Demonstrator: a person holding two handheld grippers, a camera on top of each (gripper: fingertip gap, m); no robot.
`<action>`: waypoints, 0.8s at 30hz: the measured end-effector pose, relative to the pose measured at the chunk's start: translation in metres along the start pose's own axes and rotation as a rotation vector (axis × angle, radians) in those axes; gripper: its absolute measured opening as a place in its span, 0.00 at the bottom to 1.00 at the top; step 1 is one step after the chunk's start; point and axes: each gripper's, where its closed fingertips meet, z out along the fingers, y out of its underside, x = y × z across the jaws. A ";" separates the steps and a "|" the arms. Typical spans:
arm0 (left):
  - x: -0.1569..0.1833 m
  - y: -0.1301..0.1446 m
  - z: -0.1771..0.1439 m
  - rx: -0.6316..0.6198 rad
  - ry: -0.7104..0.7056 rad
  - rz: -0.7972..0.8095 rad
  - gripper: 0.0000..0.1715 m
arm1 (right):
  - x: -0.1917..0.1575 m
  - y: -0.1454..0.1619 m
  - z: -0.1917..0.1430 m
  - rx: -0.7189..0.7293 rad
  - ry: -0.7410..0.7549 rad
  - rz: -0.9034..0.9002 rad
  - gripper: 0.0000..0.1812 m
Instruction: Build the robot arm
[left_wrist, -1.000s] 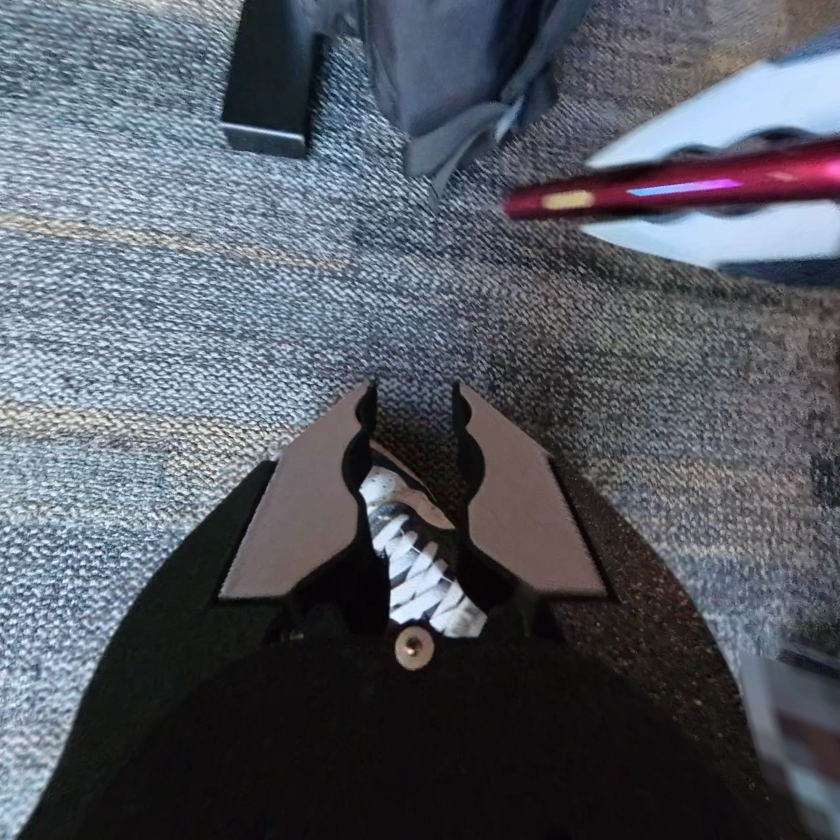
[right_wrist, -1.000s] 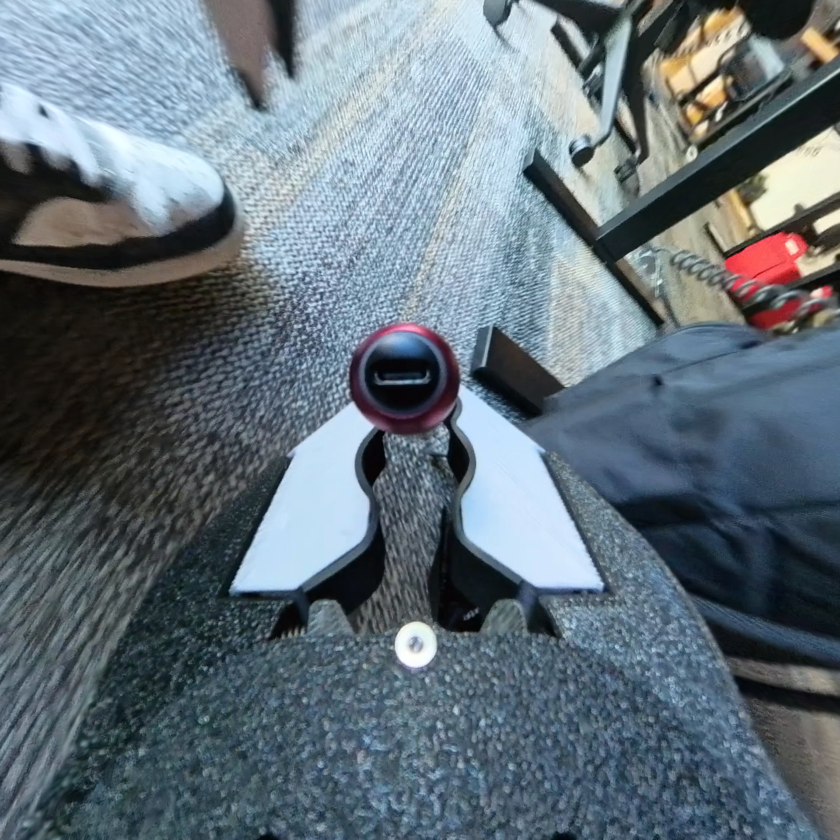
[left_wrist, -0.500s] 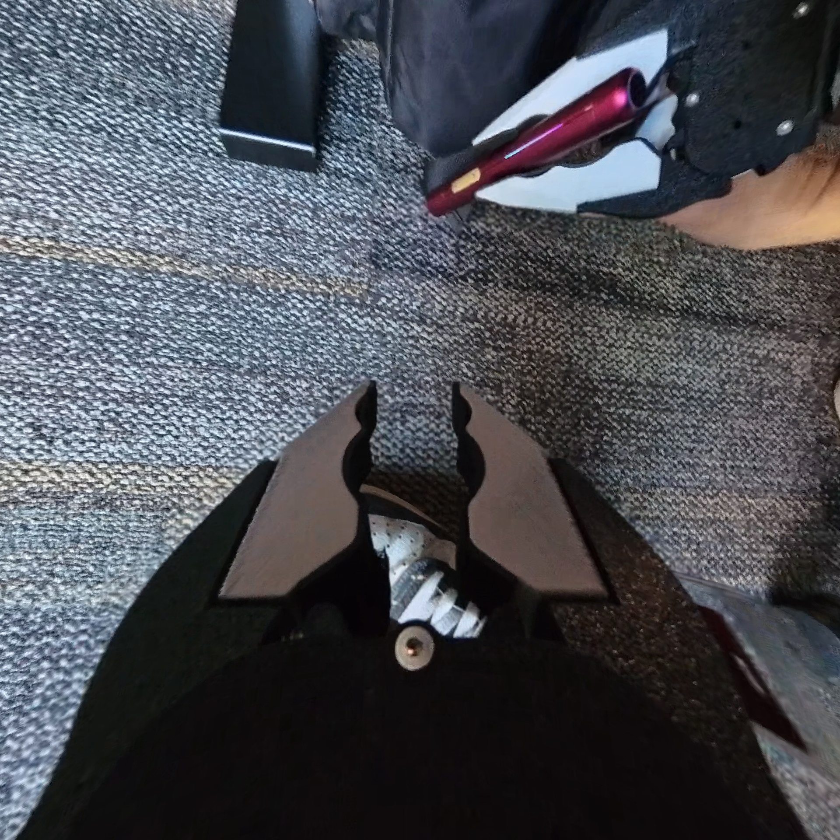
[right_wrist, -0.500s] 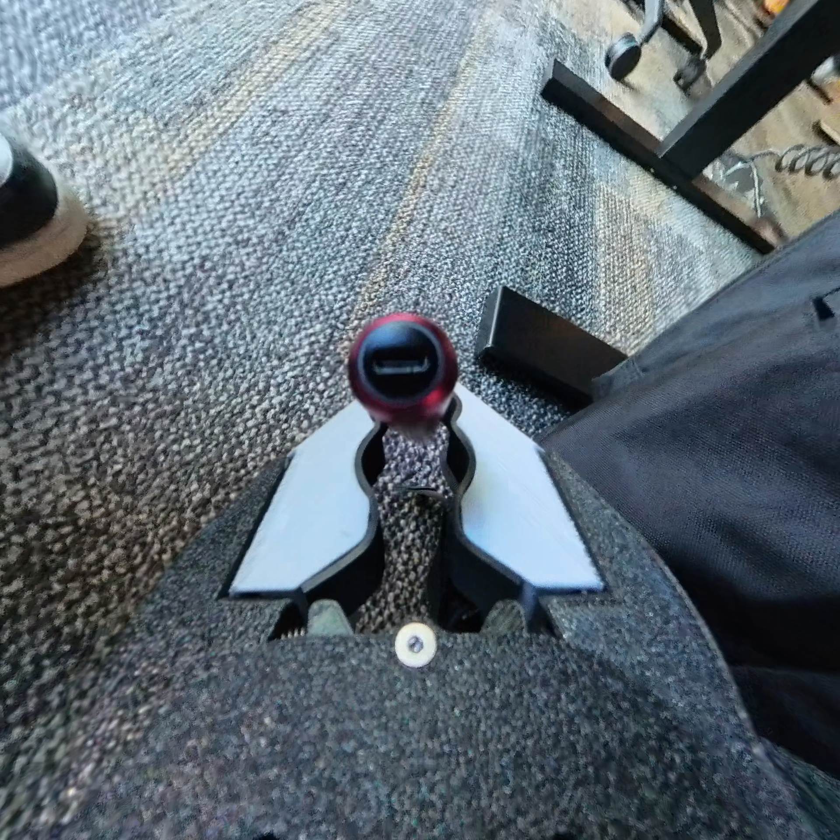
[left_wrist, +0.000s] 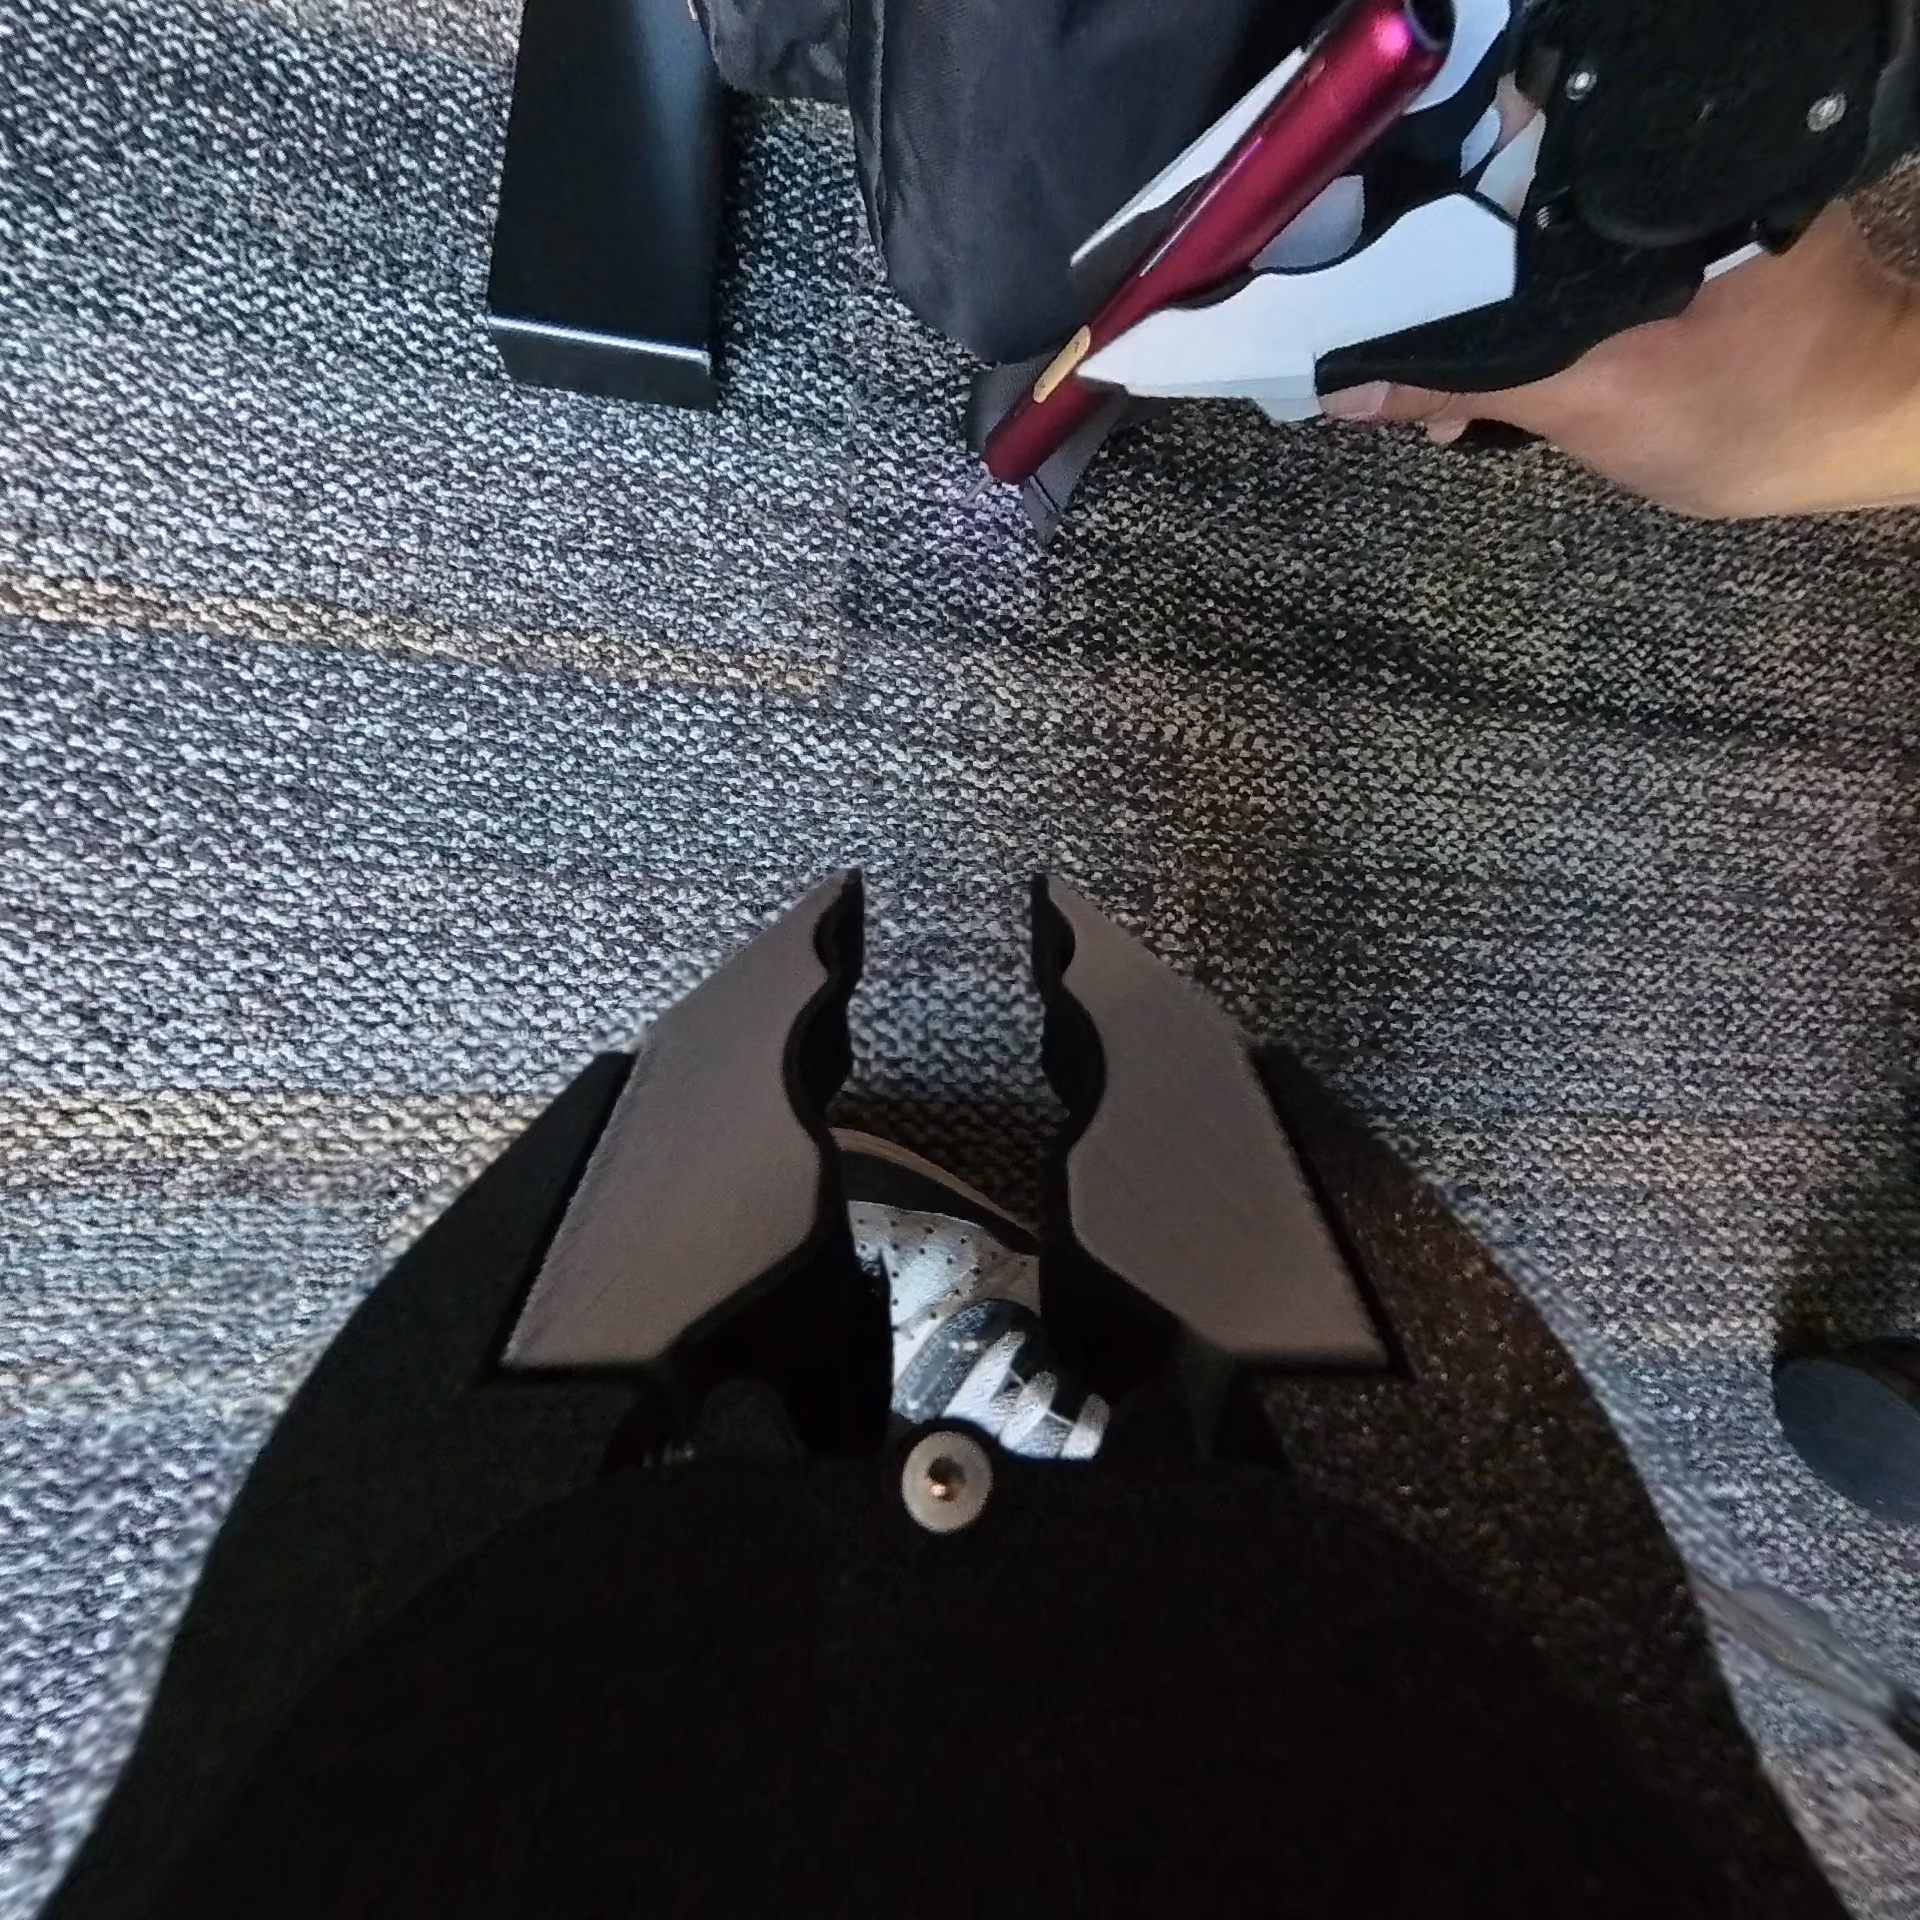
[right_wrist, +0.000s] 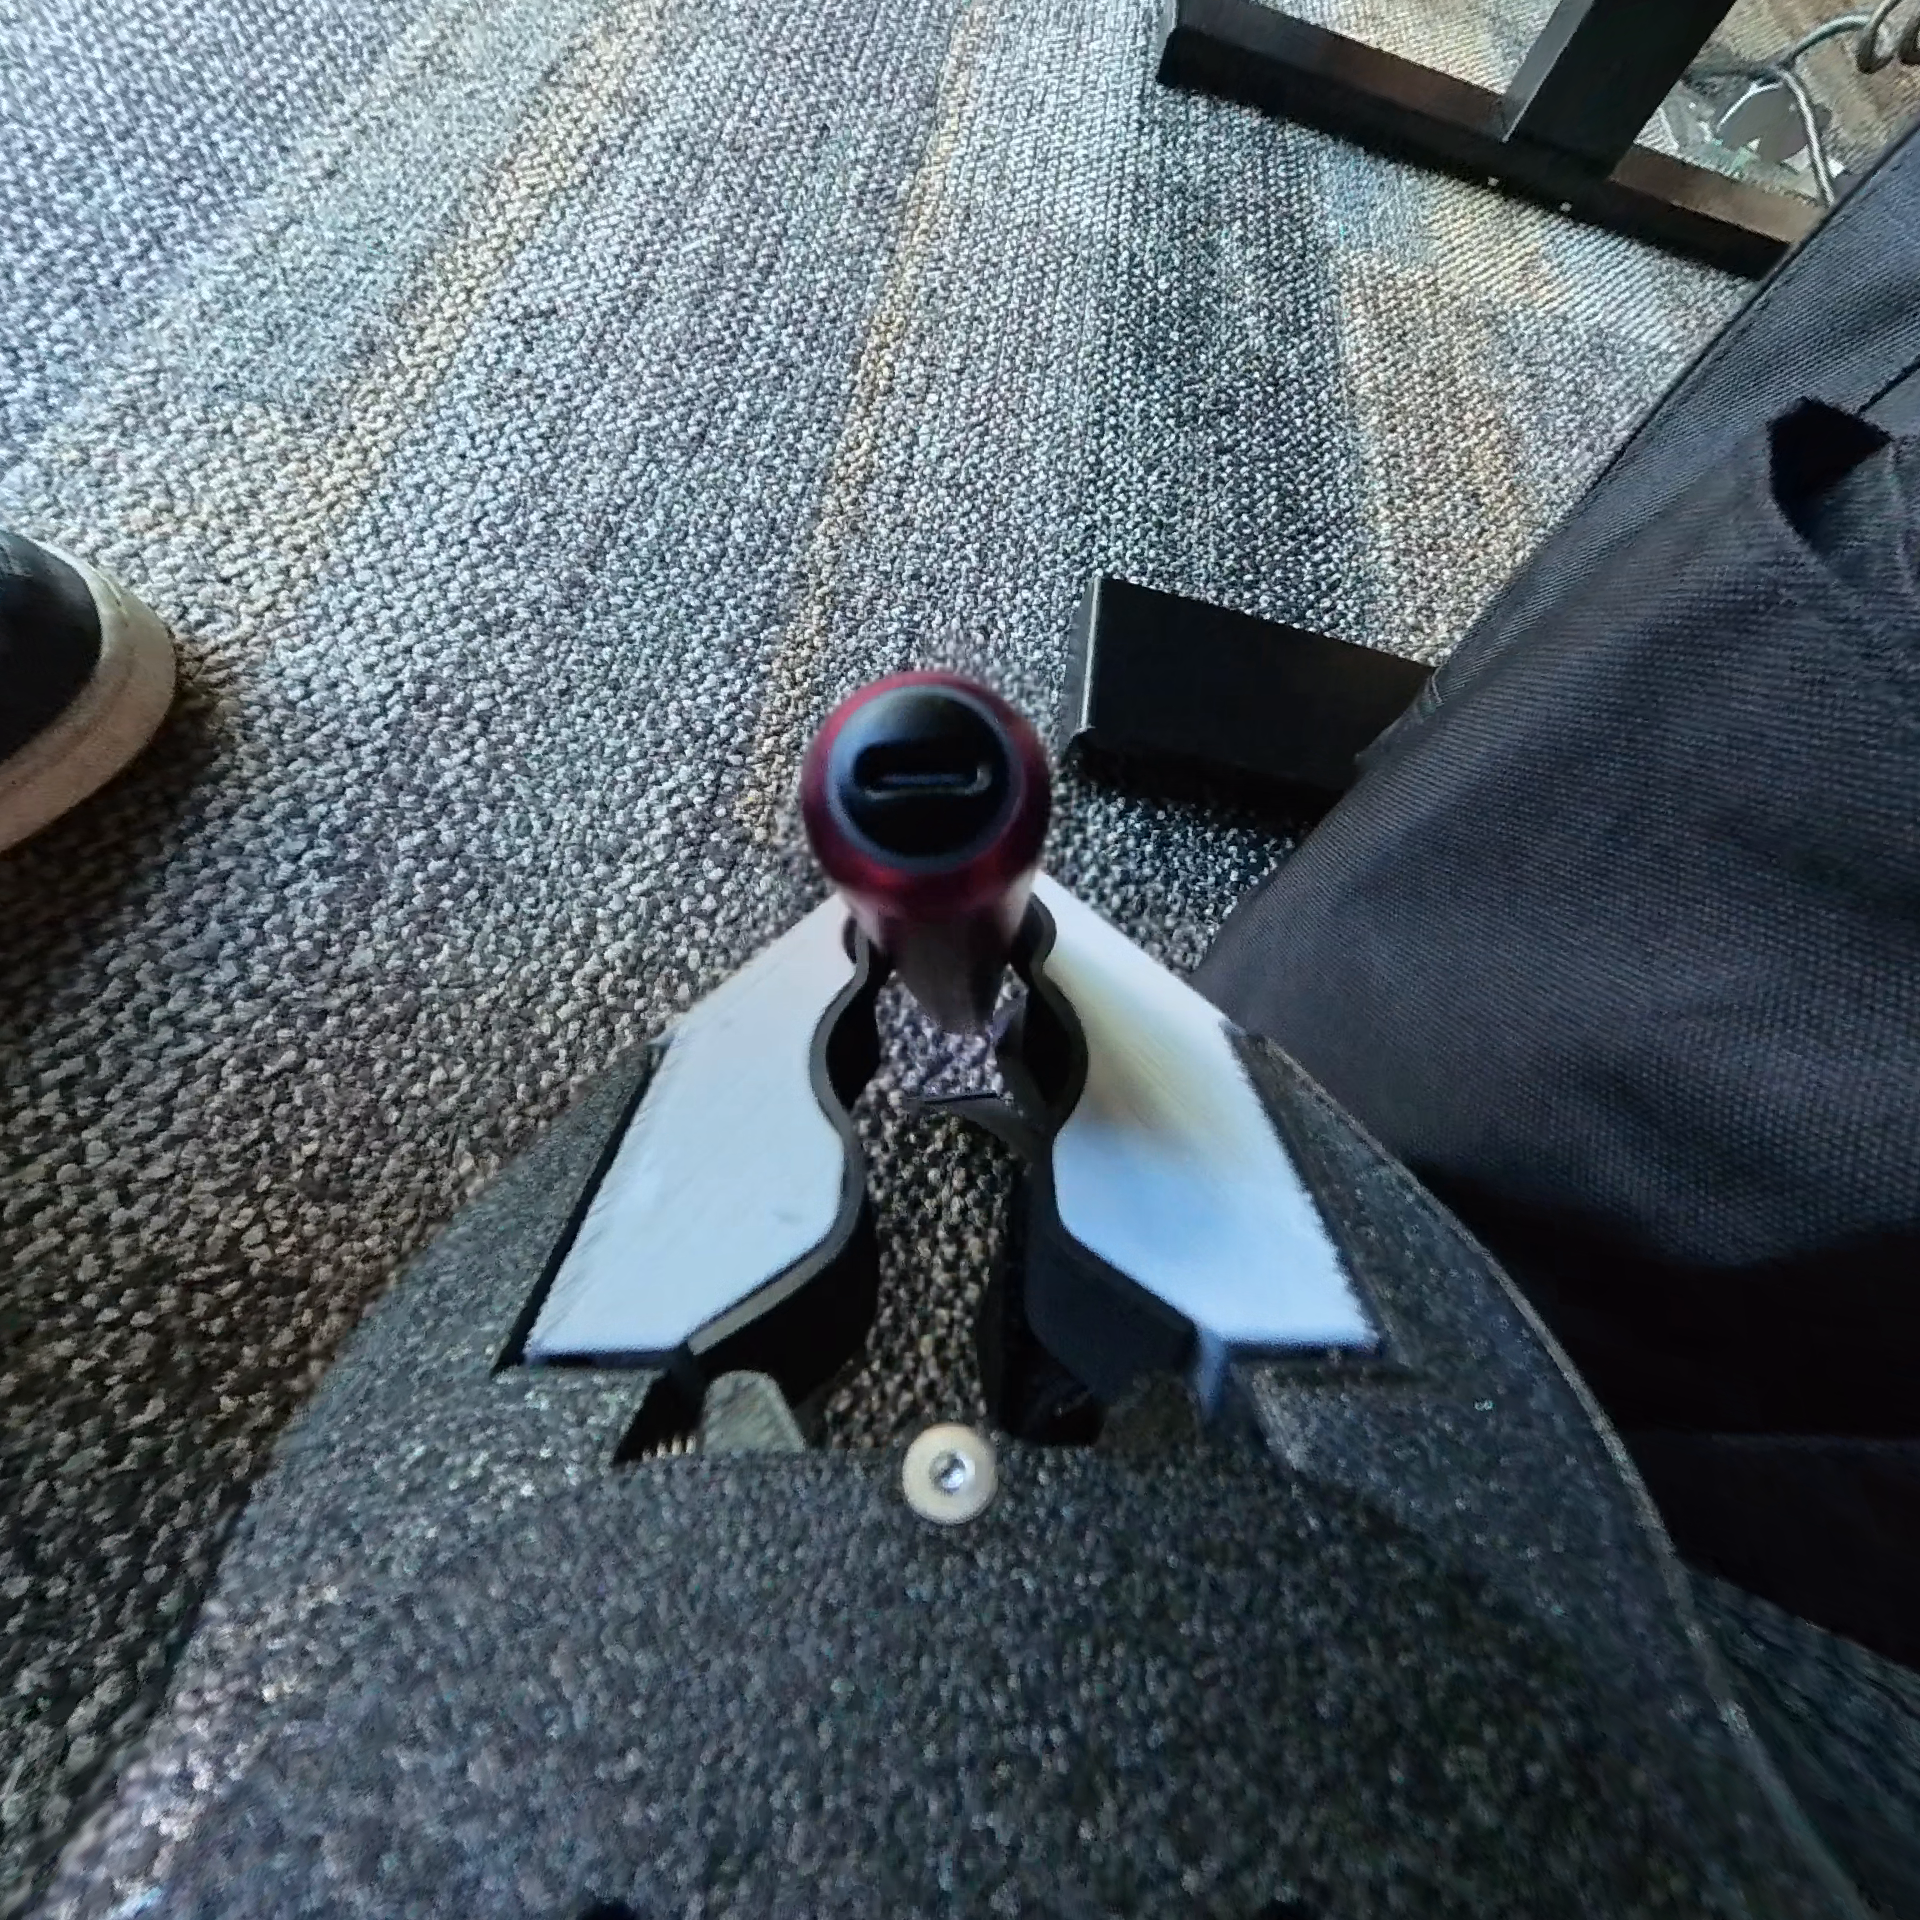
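the right gripper (right_wrist: 940, 951) is clamped on a dark red pen-shaped tool (right_wrist: 923, 800), its white fingers (right_wrist: 727, 1164) pressing the barrel from both sides. in the right wrist view the tool's butt end faces the camera, a round black cap with a small slot-shaped port. in the left wrist view the same tool (left_wrist: 1216, 239) slants down and to the left, its thin tip just above the grey carpet (left_wrist: 416, 831) and close to the corner of a dark fabric bag (left_wrist: 977, 156). whether the tip touches the carpet or the fabric cannot be told. a bare hand (left_wrist: 1662, 405) holds the right gripper (left_wrist: 1236, 249) from behind.

the left gripper (left_wrist: 945, 894) hangs over the carpet with a narrow gap between its dark fingers (left_wrist: 707, 1195), holding nothing. a white laced shoe (left_wrist: 966, 1320) shows between them, low down.

a black metal furniture foot (left_wrist: 613, 208) rests on the carpet just left of the bag; in the right wrist view it (right_wrist: 1236, 686) lies beyond the tool, with the bag (right_wrist: 1610, 935) to the right. a black shoe toe with a pale sole (right_wrist: 73, 675) sits at the left edge.
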 end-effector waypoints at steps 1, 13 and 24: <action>0.000 0.000 0.000 -0.002 0.006 -0.011 0.18 | 0.000 -0.001 0.001 0.004 -0.006 0.015 0.12; -0.006 -0.002 -0.002 0.000 -0.008 -0.005 0.18 | 0.004 0.000 -0.002 -0.009 -0.019 0.080 0.12; -0.031 -0.072 -0.078 0.186 -0.067 -0.117 0.19 | -0.031 -0.203 -0.112 0.256 -0.165 0.119 0.12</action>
